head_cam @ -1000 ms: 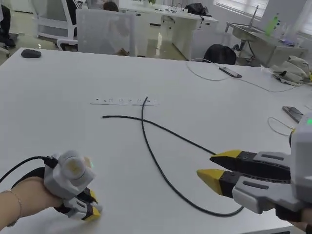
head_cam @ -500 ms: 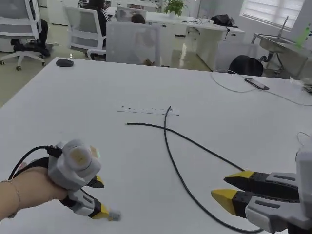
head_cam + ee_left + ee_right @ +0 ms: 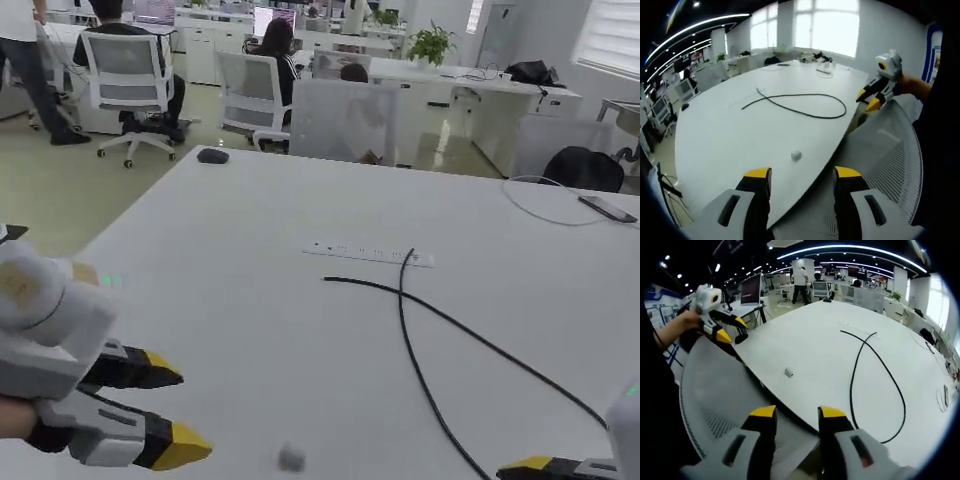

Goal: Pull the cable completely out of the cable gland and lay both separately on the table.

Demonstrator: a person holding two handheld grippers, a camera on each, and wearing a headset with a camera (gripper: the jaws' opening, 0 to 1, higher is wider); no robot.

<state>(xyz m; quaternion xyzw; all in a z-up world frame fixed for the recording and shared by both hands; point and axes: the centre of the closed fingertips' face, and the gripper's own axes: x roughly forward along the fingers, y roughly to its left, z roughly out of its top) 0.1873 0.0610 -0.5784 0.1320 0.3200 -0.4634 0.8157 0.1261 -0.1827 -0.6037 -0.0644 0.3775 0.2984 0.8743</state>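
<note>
The black cable [image 3: 420, 345] lies loose on the white table [image 3: 230, 260], curled in a crossing loop, also seen in the left gripper view [image 3: 805, 105] and the right gripper view [image 3: 860, 360]. The small grey cable gland [image 3: 291, 458] rests by itself near the table's front edge [image 3: 796, 155] [image 3: 788, 372], apart from the cable. My left gripper [image 3: 176, 408] is open and empty, left of the gland. My right gripper [image 3: 535, 467] peeks in at the bottom right; its own view shows the jaws open and empty [image 3: 798, 412]. The left jaws [image 3: 802, 173] stand apart too.
A white power strip [image 3: 368, 253] lies beyond the cable. A mouse [image 3: 212, 155] sits at the far left, a phone [image 3: 607, 208] and a thin white wire at the far right. A grey mesh chair back [image 3: 885, 150] lies below both grippers, off the table's edge.
The gland has left the left gripper's tips and now lies alone on the table. Both grippers have pulled back toward the table's front edge. The head camera has swung left.
</note>
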